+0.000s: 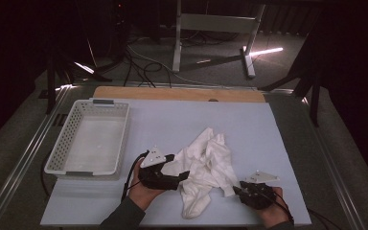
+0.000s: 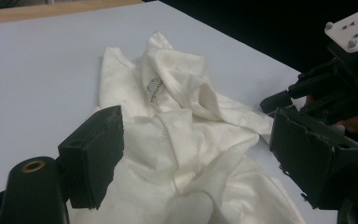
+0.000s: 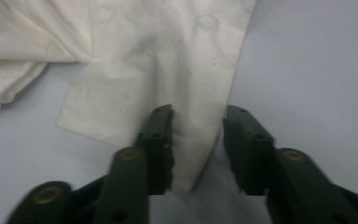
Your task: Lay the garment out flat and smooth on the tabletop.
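The right gripper (image 3: pixel 198 140) sits at the lower right of the high view, held in a hand at the bottom edge. In its own view the two black jaws rise from the bottom with a gap between them, and a corner of the white cloth (image 3: pixel 158 70) lies in that gap — the left jaw rests over the fabric, the right jaw stands just off its edge on the bare mat. The pads do not press the cloth together, so the jaws stand apart around the corner rather than pinching it.

The left gripper (image 2: pixel 196 154) is at the lower middle of the high view, its jaws spread wide. In its own view the crumpled cloth fills the space between them, one jaw at the lower left and the other at the right, neither one clamped on the fabric; the other gripper shows at the upper right of that view, close by.

The cloth lies bunched and wrinkled in the lower middle of the pale blue mat (image 1: pixel 172 120), between the two grippers — its lower end reaches toward the near edge.

At the left of the high view a white plastic basket (image 1: pixel 60 158) stands on the mat, well apart from the cloth.
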The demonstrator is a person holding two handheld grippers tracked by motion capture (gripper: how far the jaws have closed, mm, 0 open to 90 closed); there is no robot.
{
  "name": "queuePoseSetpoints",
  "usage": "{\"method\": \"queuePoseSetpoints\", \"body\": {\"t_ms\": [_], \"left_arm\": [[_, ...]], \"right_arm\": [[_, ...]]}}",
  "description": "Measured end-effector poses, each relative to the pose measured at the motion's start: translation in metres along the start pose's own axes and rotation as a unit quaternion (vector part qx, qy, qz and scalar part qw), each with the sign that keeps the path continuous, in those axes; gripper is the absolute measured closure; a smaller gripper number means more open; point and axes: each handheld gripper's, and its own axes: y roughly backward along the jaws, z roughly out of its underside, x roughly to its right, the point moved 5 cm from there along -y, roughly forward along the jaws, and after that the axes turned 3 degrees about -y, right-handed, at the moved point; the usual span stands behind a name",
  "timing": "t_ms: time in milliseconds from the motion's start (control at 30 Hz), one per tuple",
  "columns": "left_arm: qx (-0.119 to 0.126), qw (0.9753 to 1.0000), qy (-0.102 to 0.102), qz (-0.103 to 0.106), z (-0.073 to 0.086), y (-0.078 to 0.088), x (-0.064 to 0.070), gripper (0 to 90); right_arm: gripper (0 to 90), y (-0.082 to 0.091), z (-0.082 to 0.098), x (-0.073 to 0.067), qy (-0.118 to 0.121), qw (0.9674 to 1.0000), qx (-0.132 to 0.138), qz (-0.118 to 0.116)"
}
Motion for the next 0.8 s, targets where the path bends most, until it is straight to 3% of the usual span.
{"method": "queuePoseSetpoints", "body": {"t_ms": [133, 233, 300, 400, 500, 567, 667, 733, 767, 800], "left_arm": [[0.000, 1.0000, -0.001, 0.000, 0.000, 0.000, 0.001, 18.8], [-0.001, 1.0000, -0.002, 0.001, 0.000, -0.001, 0.002, 18.8], [-0.002, 1.0000, -0.002, 0.002, 0.000, -0.001, 0.001, 18.8], [-0.002, 1.0000, 0.000, 0.001, 0.001, -0.002, 0.001, 18.8], [-0.002, 1.0000, 0.001, 0.000, 0.001, -0.002, 0.001, 18.8], [-0.003, 1.0000, 0.001, 0.001, 0.001, -0.003, 0.001, 18.8], [-0.005, 1.0000, -0.001, 0.002, 0.002, -0.003, 0.002, 18.8], [-0.005, 1.0000, -0.002, 0.003, 0.002, -0.004, 0.003, 18.8], [-0.005, 1.0000, -0.003, 0.003, 0.002, -0.004, 0.003, 18.8], [-0.005, 1.0000, -0.003, 0.003, 0.002, -0.004, 0.003, 18.8]], "right_arm": [[86.7, -0.004, -0.005, 0.002, 0.004, 1.0000, -0.003, -0.002], [89.6, -0.007, -0.010, 0.008, 0.006, 0.9999, -0.003, 0.009], [89.7, -0.011, -0.013, 0.017, 0.025, 0.9992, -0.004, 0.031], [89.9, -0.014, -0.019, 0.028, 0.015, 0.9988, -0.002, 0.047], [89.9, -0.014, -0.024, 0.036, -0.001, 0.9987, 0.004, 0.050], [89.3, -0.013, -0.025, 0.037, -0.007, 0.9993, 0.016, 0.034], [76.3, -0.013, -0.024, 0.029, -0.012, 0.9996, 0.021, 0.014], [74.8, -0.015, -0.024, 0.027, -0.008, 0.9997, 0.020, 0.010], [67.7, -0.019, -0.023, 0.021, -0.001, 0.9999, 0.011, 0.005], [68.4, -0.020, -0.022, 0.019, -0.002, 0.9999, 0.008, 0.006]]}}
